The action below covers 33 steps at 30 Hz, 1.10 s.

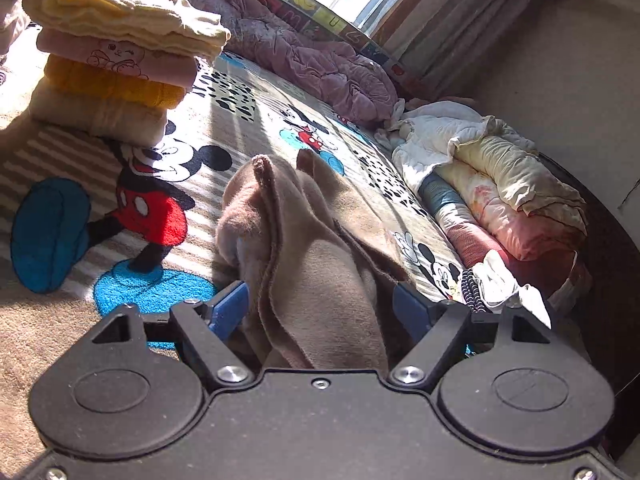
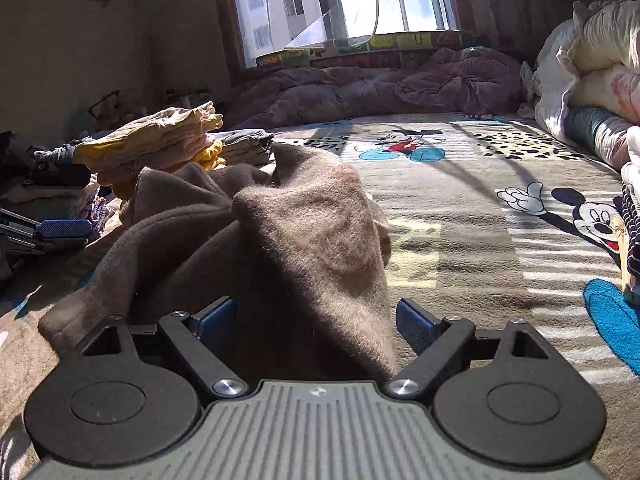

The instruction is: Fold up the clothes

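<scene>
Around your bed
You see a cartoon-mouse blanket (image 1: 248, 104), a crumpled purple quilt (image 2: 380, 84) and a sunlit window (image 2: 344, 0).

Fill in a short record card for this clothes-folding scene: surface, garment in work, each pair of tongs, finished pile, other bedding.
surface: Mickey Mouse blanket
garment in work: brown fleece garment, bunched, lying between both pairs of tongs
left tongs: open, blue pads apart from the fleece
right tongs: open, fleece between them, not pinched
finished pile: stack of folded clothes, cream piece on top
other bedding: purple quilt by the window; rolled quilts at the bed's edge
</scene>
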Available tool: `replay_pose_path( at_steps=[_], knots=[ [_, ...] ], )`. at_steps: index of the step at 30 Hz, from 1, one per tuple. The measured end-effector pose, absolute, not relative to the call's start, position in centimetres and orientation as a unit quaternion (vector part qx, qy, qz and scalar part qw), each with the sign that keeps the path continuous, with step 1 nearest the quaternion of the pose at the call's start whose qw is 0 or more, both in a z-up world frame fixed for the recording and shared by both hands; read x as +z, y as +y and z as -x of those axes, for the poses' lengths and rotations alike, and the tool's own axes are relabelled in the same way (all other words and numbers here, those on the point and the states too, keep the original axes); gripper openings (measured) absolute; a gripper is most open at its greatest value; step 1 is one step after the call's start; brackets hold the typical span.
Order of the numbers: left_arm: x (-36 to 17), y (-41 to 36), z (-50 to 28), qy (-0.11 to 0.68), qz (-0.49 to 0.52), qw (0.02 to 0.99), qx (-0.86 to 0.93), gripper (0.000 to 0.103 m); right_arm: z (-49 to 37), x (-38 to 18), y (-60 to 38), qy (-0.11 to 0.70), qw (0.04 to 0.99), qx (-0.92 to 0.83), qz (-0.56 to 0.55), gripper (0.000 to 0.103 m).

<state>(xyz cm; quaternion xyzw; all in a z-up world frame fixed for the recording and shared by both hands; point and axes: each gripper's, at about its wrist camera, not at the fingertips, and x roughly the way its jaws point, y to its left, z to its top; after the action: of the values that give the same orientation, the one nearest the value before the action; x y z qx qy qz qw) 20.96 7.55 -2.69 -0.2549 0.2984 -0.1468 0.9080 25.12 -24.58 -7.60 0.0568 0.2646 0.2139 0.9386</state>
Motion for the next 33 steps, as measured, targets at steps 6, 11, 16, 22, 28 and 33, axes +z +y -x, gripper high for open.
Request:
replay_pose_path(
  at_steps=[6,11,16,22,28,33],
  knots=[
    [-5.0,2.7,-15.6,0.311,0.217,0.913,-0.151,0.082,-27.7,-9.7,-26.7,0.311,0.910,0.213,-0.172,0.064],
    [-5.7,-1.8,-16.2,0.268,0.140,0.944,-0.128,0.082,-28.5,-10.8,-27.7,0.308,0.893,0.225,-0.238,0.040],
    [-7.9,-0.7,-18.4,0.281,0.163,0.942,-0.079,0.024,-27.8,-10.9,-28.8,0.287,0.888,0.219,-0.283,0.022],
    [-6.4,4.5,-17.0,0.247,0.252,0.932,-0.085,0.014,-26.0,-12.0,-33.3,0.265,0.853,0.188,-0.409,0.017],
    [-4.7,8.5,-14.8,0.216,0.334,0.912,-0.095,0.013,-22.2,-12.4,-35.0,0.241,0.813,0.190,-0.495,0.017],
    [-4.1,11.2,-12.3,0.202,0.392,0.893,-0.089,0.013,-18.4,-12.7,-36.3,0.223,0.783,0.178,-0.553,0.016]
  ],
)
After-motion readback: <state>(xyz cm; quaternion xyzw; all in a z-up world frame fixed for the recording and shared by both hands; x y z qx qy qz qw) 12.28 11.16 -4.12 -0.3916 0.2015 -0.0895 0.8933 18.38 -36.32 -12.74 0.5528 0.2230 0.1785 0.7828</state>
